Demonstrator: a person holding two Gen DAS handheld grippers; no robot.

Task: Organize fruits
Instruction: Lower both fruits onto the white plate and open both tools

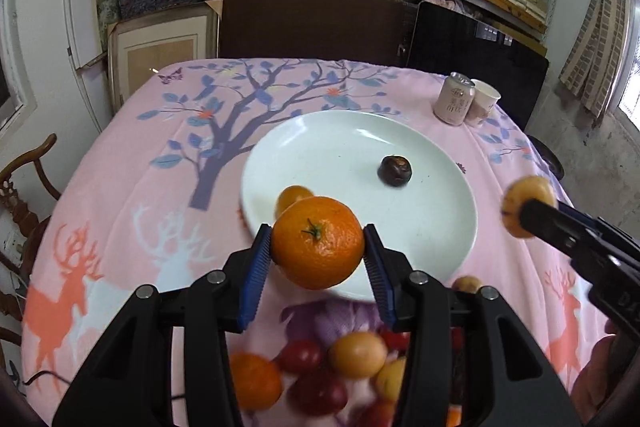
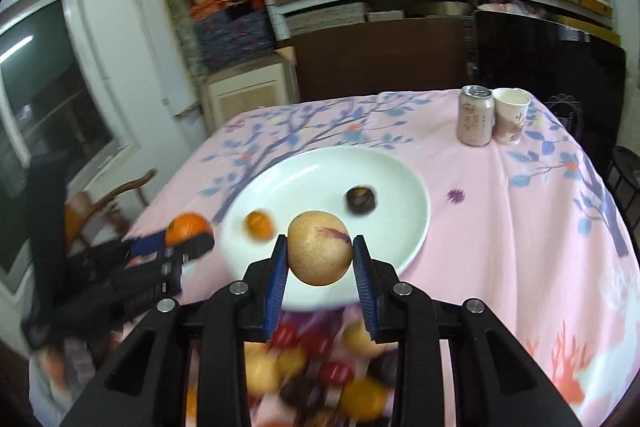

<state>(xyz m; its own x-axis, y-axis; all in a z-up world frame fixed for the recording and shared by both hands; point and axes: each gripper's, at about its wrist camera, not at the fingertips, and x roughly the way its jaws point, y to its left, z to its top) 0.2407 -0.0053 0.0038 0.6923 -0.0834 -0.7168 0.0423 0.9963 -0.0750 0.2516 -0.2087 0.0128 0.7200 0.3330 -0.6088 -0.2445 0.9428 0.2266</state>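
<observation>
- Left wrist view: our left gripper (image 1: pixel 318 247) is clamped on an orange (image 1: pixel 318 242), held above the near rim of the white plate (image 1: pixel 440 227) (carry step, we'd guess).
- Right wrist view: our right gripper (image 2: pixel 320 259) pinches a tan fruit (image 2: pixel 319 253) over that rim; next we lower both and let go.

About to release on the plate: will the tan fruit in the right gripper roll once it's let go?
Likely yes: the tan fruit looks round and smooth, and the white plate is glossy. Its raised rim should probably contain it.
</observation>
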